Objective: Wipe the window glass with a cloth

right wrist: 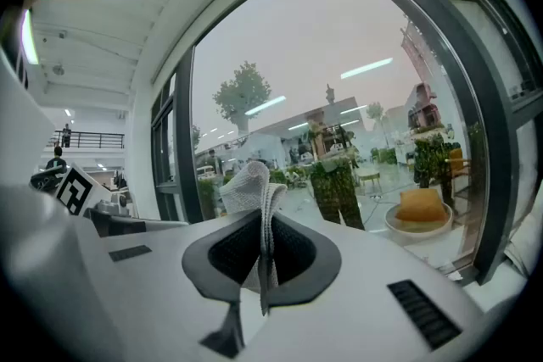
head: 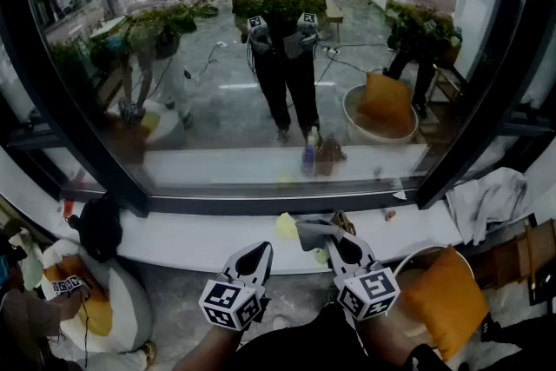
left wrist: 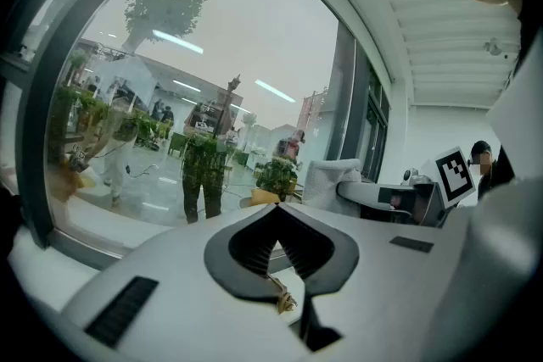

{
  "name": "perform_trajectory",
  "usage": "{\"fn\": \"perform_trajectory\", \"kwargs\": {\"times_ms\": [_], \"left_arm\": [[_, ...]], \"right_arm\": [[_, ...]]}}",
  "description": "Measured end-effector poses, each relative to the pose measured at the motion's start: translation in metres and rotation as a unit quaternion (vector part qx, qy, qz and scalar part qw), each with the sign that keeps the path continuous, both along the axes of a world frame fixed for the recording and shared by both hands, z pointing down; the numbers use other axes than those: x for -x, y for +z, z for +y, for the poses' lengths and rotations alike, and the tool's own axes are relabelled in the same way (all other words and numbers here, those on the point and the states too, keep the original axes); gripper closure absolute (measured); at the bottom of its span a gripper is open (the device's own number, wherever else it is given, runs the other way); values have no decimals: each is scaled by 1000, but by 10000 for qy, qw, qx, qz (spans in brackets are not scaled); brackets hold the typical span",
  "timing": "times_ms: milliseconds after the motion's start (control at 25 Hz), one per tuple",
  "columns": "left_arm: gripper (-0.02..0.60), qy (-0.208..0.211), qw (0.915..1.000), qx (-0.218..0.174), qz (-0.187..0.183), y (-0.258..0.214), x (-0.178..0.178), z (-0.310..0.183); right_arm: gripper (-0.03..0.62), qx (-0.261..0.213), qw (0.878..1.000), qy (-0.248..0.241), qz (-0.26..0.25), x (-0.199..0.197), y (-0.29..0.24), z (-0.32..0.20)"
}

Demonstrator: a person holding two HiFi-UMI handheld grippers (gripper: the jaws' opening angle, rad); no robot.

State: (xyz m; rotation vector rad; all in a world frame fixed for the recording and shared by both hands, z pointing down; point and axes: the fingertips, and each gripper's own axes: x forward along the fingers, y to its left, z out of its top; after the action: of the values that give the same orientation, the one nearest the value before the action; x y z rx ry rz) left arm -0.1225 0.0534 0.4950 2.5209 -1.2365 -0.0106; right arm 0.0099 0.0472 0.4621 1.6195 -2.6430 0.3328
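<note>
The big window glass [head: 261, 56] in its black frame fills the head view and mirrors the room and the person. Below it runs a white sill [head: 191, 239]. My right gripper [head: 340, 241] is over the sill, shut on a grey cloth [head: 314, 230]. In the right gripper view the cloth [right wrist: 249, 182] sticks up, folded, between the closed jaws of the right gripper [right wrist: 265, 220], facing the glass [right wrist: 339, 80]. My left gripper [head: 258, 253] hangs beside it, shut, with nothing held. In its own view the left gripper [left wrist: 276, 214] shows only a tiny tan scrap [left wrist: 282, 301] near the jaw base.
A yellow object [head: 287, 225] lies on the sill by the cloth. An orange cushion [head: 443, 300] in a round basket sits at bottom right, with a white cloth pile [head: 486, 200] above it. A black bag [head: 100, 226] and a beanbag [head: 87, 308] are at left.
</note>
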Motion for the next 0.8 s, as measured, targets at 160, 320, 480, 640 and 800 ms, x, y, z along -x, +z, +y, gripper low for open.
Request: {"fn": "perform_trajectory", "kwargs": {"times_ms": [160, 320, 480, 640, 800], "left_arm": [[574, -6, 10000, -2, 3, 0, 0, 0], [574, -5, 10000, -4, 6, 0, 1, -1], [574, -14, 10000, -3, 6, 0, 2, -1], [574, 2, 10000, -8, 6, 0, 1, 0], [574, -8, 10000, -60, -58, -3, -3, 1]], "right_arm": [[559, -4, 10000, -12, 14, 0, 0, 0], [559, -15, 10000, -21, 34, 2, 0, -1], [559, -24, 10000, -28, -65, 2, -1, -1], [557, -56, 9999, 11, -162, 0, -2, -1], [557, -74, 9999, 33, -147, -4, -5, 0]]}}
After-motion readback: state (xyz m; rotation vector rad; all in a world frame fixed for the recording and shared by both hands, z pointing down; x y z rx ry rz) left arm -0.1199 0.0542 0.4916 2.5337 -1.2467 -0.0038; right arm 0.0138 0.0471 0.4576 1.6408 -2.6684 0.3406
